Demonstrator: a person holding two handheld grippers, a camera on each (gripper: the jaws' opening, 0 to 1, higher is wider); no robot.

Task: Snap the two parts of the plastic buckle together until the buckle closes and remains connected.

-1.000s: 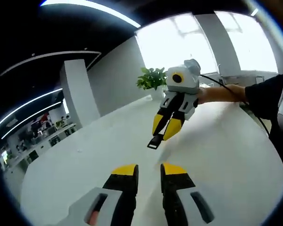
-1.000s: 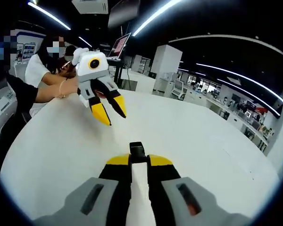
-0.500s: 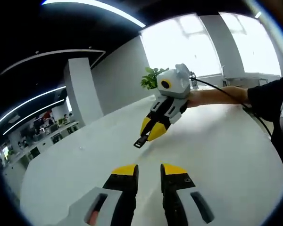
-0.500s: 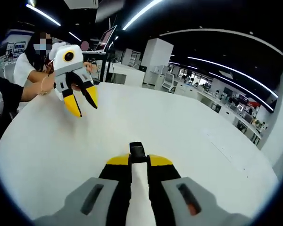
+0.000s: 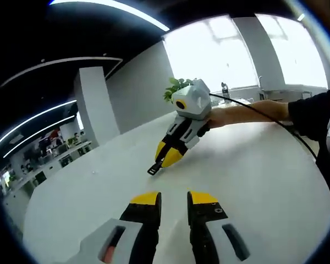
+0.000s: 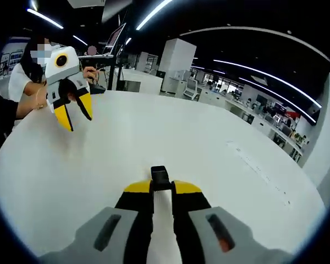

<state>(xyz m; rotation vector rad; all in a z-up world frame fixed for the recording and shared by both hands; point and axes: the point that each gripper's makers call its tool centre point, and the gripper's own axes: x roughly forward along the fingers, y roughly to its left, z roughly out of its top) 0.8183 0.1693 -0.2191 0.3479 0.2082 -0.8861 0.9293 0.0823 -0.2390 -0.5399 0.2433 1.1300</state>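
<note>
A small black buckle part [image 6: 160, 177] sticks out between the yellow tips of my right gripper [image 6: 160, 187], which is shut on it. In the left gripper view the same right gripper [image 5: 164, 158] comes in from the right in a person's hand [image 5: 220, 116], tilted down at the white table [image 5: 253, 181], with the black buckle part [image 5: 154, 169] at its tip. My left gripper [image 5: 174, 199] stands open with nothing between its fingers. In the right gripper view the left gripper [image 6: 74, 115] hangs at the upper left, jaws apart, above the table.
The large round white table [image 6: 170, 137] spreads under both grippers. A potted plant [image 5: 175, 87] stands at its far edge by bright windows. A person [image 6: 22, 82] sits at the table's left side near a screen [image 6: 111, 41]. Office desks lie beyond.
The right gripper with the buckle part has swung left and down towards the table top. The left gripper now sits further left in the right gripper view. Neither gripper's jaws changed.
</note>
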